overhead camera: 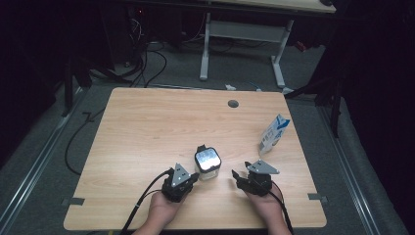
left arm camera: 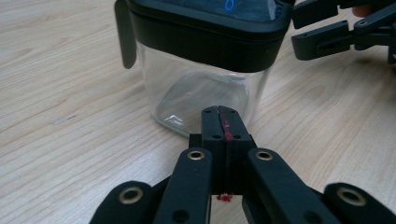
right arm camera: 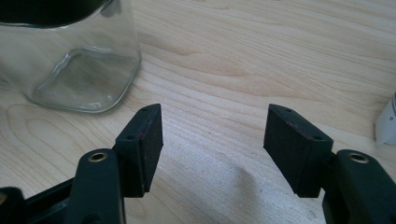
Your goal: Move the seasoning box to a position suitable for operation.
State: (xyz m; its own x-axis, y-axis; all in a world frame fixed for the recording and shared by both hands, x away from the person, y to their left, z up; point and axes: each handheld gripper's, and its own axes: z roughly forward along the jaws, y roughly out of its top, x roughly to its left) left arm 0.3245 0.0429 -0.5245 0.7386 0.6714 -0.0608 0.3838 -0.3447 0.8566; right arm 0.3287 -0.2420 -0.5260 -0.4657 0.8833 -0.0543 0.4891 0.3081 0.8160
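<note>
Upright glass jar [overhead camera: 207,163] near the table's [overhead camera: 147,127] front edge, between 2 tools: clenched, empty left gripper [overhead camera: 194,177] right beside it, wide-open, empty right gripper [overhead camera: 236,177] a bit farther.

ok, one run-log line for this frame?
jar: upright, lid on, on table | left gripper: shut, empty, by jar | right gripper: open, empty, beside jar | carton: far right
</note>
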